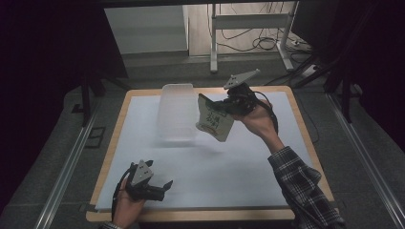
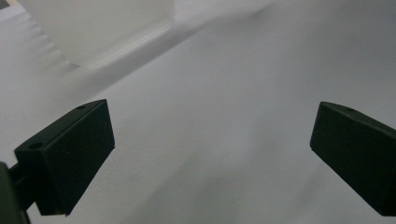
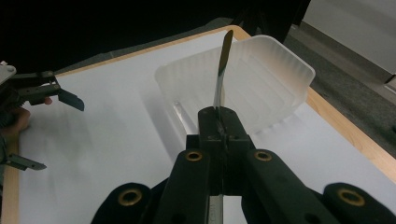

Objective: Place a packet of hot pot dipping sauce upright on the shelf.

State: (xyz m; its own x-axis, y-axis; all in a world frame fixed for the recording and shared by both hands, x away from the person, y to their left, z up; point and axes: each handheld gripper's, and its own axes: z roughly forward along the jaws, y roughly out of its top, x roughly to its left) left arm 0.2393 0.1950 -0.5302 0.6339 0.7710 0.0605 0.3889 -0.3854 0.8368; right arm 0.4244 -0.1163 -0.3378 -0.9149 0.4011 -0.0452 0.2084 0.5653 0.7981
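While the white-covered surface (image 1: 229,167) lies bare across most of its width, a translucent plastic tub (image 1: 177,112) stands toward its far side, open side up, and the flat printed pouch (image 1: 214,123) hangs in the air just beside the tub's right wall, above the sheet and touching neither. The right hand-held gripper (image 1: 228,106) has its jaws closed tight on the pouch's upper edge; in the right gripper view the pouch (image 3: 222,70) shows edge-on as a thin blade rising from the pinched jaws, with the tub (image 3: 261,79) directly beyond it. The left hand-held gripper (image 1: 162,187) rests low at the near left of the surface, jaws spread wide and holding nothing, as the left gripper view confirms with bare sheet between them.

The likely aim is to put the pouch into the tub. The grip takes only a narrow strip of a slick, floppy packet, so it could slip or swing; its hanging lower corner could catch the tub's rim and push or tip the light tub, which nothing steadies.

The right forearm, in a plaid sleeve (image 1: 298,183), reaches forward and inward, wrist bent so the gripper points left toward the tub. The left hand (image 1: 125,202) lies low, gripper aimed rightward
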